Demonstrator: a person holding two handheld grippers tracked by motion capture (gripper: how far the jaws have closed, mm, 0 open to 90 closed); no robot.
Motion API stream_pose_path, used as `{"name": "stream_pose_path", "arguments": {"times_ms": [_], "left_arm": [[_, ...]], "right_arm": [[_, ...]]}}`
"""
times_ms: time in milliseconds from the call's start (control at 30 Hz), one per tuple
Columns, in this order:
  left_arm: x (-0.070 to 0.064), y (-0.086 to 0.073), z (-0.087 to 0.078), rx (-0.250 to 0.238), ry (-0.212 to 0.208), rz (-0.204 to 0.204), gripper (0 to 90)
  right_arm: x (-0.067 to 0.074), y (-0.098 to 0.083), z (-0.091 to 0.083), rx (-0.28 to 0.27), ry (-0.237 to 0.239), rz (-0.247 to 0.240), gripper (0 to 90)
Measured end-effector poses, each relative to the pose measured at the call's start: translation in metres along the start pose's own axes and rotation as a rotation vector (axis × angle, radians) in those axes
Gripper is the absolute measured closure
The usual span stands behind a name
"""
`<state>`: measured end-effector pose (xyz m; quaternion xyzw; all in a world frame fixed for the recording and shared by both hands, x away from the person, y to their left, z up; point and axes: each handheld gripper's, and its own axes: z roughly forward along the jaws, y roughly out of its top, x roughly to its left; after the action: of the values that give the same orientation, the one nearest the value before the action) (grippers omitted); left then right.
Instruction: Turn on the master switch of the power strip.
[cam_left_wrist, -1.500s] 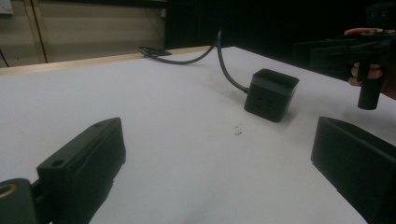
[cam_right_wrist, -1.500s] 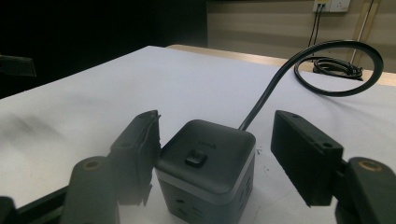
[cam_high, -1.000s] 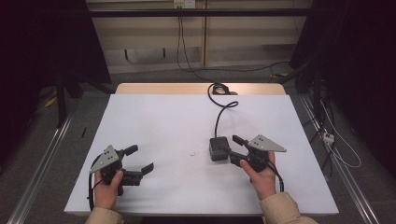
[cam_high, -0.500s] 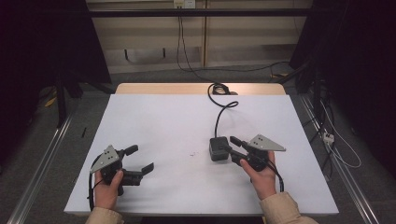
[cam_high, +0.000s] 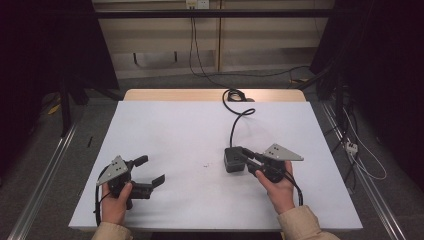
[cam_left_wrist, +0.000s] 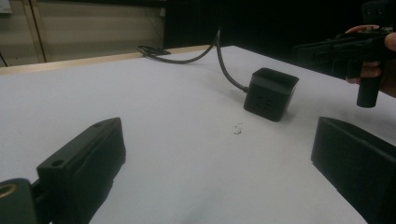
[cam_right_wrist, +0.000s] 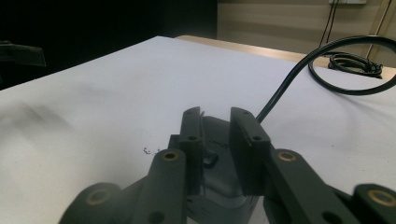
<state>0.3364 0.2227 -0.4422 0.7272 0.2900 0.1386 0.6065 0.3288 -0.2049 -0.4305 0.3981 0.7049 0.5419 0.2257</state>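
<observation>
Sitting low on the white worktop (cam_high: 175, 125) at the near left, the left hand-held gripper (cam_high: 146, 172) hasn't budged from a second ago, jaws wide apart with nothing between them. Over on the right, the black adapter (cam_high: 234, 159) rests near the worktop's middle, its cable (cam_high: 235, 122) curling off to the far edge. The right hand-held gripper (cam_high: 246, 159) has just been closing, its jaws now pinching one wall of the adapter.
</observation>
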Motion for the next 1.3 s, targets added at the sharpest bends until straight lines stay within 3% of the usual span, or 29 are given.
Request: {"name": "stream_pose_path", "arguments": {"times_ms": [1300], "left_arm": [[-0.0003,0.0,0.0001,-0.001,0.002,-0.003,2.7]], "right_arm": [[0.001,-0.0008,0.0066,0.022,0.025,-0.008,89.1]]}}
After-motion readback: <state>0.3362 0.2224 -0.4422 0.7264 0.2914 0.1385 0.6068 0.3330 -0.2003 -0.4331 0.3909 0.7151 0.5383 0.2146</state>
